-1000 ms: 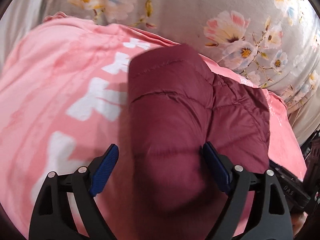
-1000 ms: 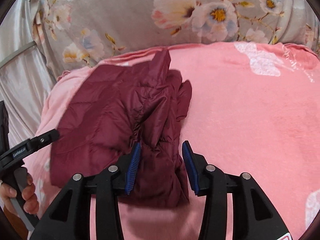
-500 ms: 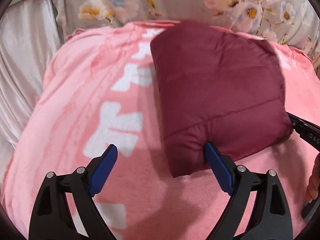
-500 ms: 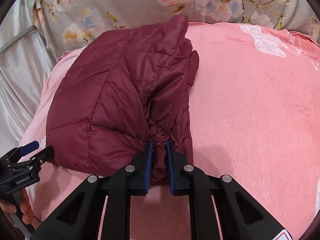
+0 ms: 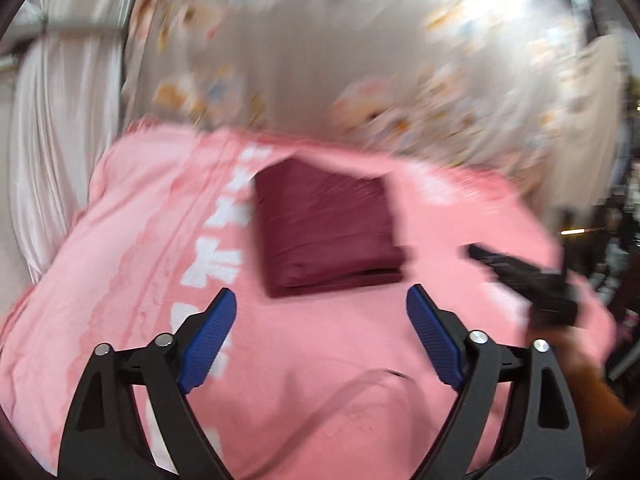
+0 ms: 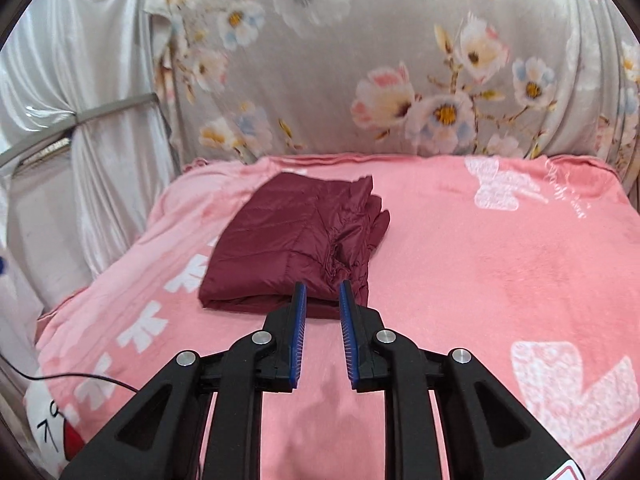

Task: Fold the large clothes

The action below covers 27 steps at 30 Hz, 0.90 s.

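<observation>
Jacket (image 6: pixel 296 240), maroon and quilted, lies folded on the pink blanket (image 6: pixel 480 264). We note the left tongs (image 5: pixel 321 334) spread wide and empty, the right tongs (image 6: pixel 322 294) narrowly parted, opening, gripping nothing, just short of its edge.

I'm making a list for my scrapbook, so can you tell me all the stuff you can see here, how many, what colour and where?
jacket: one, dark red, folded, lying on the blanket, left of middle.
blanket: one, pink with white patterns, spread over the whole surface.
flowered cloth: one, grey with pale flowers, hanging behind the blanket.
white curtain: one, shiny white, far left.
cable: one, thin black, lower left edge of the blanket.
left gripper: one, black with blue pads, wide open, nothing between them.
right gripper: one, black with blue pads, jaws opening, just short of the jacket, nothing between them.
</observation>
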Each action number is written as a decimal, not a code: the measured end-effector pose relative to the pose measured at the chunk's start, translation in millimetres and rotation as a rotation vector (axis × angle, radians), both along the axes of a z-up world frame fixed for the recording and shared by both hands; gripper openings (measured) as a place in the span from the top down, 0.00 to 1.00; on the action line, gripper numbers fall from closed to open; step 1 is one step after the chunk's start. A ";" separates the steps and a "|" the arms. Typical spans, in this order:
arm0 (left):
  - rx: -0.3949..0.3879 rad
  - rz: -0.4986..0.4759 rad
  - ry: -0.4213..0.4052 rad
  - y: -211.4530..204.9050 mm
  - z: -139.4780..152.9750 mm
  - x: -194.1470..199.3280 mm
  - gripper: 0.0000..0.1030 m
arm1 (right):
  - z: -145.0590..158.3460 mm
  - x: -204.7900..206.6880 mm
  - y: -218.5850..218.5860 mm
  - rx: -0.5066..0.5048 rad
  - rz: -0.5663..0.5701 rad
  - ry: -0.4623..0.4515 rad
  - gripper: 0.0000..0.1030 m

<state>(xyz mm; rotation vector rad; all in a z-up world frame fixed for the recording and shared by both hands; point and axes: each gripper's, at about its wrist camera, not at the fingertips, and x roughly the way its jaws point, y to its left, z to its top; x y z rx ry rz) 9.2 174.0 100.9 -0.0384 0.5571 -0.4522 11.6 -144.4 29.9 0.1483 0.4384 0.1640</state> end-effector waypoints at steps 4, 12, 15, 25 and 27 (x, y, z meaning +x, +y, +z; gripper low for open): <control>-0.047 -0.073 -0.142 21.1 61.0 -114.0 0.09 | 22.7 -43.3 0.9 0.002 0.024 -0.076 0.74; -0.069 -0.009 -0.110 -7.2 64.4 -150.1 0.05 | 21.2 -83.1 30.4 -0.097 -0.022 -0.097 0.64; 0.009 0.116 -0.033 -38.3 17.9 -109.2 0.05 | 12.3 -92.5 34.9 -0.151 -0.087 -0.087 0.58; 0.193 0.392 0.044 -91.8 -84.3 -35.7 0.09 | -19.4 -97.1 36.3 -0.163 -0.165 0.019 0.48; 0.207 0.408 0.042 -94.6 -87.5 -34.3 0.08 | -22.6 -97.5 40.4 -0.171 -0.172 0.021 0.48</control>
